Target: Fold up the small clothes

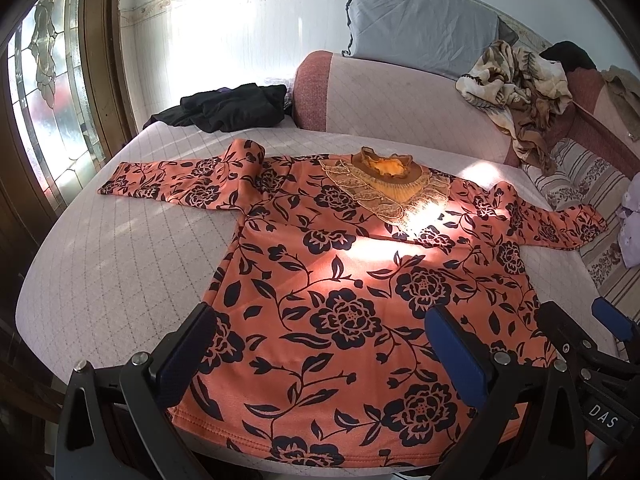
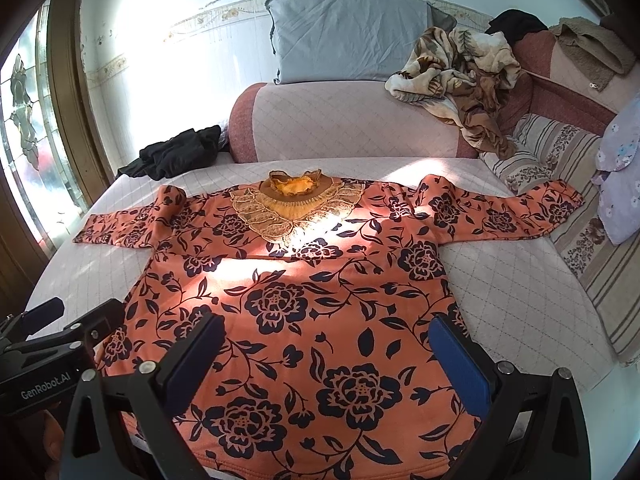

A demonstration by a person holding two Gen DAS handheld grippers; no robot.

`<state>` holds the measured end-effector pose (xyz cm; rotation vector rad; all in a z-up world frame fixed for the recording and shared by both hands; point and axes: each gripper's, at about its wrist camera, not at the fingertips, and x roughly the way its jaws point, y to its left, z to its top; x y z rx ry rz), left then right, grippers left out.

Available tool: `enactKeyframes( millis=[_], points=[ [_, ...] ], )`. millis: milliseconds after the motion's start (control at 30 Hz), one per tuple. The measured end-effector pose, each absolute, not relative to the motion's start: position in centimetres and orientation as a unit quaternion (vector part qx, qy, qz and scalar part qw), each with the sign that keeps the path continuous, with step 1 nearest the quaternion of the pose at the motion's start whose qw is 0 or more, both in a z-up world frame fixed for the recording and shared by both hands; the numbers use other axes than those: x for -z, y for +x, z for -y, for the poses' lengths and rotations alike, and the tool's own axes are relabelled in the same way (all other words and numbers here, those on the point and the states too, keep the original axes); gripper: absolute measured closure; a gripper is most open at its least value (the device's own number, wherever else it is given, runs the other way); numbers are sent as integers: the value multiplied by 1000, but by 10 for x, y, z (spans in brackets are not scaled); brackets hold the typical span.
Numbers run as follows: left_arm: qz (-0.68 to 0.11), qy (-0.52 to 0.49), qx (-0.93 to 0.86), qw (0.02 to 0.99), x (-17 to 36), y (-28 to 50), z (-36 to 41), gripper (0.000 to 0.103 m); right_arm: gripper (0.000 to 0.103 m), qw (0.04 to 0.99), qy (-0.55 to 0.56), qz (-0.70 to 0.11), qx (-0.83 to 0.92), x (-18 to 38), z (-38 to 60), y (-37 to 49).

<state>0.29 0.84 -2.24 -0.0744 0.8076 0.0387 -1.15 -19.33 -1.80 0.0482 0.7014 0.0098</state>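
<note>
An orange long-sleeved top with black flowers [image 1: 344, 280] lies flat, face up, on a pink quilted bed [image 1: 132, 264], sleeves spread, gold ruffled collar [image 1: 384, 184] at the far end. It also shows in the right wrist view [image 2: 304, 304]. My left gripper [image 1: 320, 344] is open and empty over the hem's left part. My right gripper [image 2: 328, 356] is open and empty over the hem's right part. The right gripper also shows at the left wrist view's right edge [image 1: 584, 332]; the left one shows at the right wrist view's left edge [image 2: 72, 316].
Black clothes [image 1: 232, 108] lie at the bed's far left. A pink bolster [image 1: 400, 100] carries a grey pillow [image 1: 420, 20] and a crumpled brown blanket [image 1: 520, 84]. A striped floral cover [image 2: 568, 184] and lilac cloth [image 2: 624, 184] lie right. A window [image 1: 52, 92] is left.
</note>
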Motion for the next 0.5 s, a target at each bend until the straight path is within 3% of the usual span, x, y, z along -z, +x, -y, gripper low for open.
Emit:
enactKeyframes(
  millis=[500],
  points=[
    [-393,-38,-19,919,24,5,-10,0,0,939,27,-343,-10,19,193,-7]
  ],
)
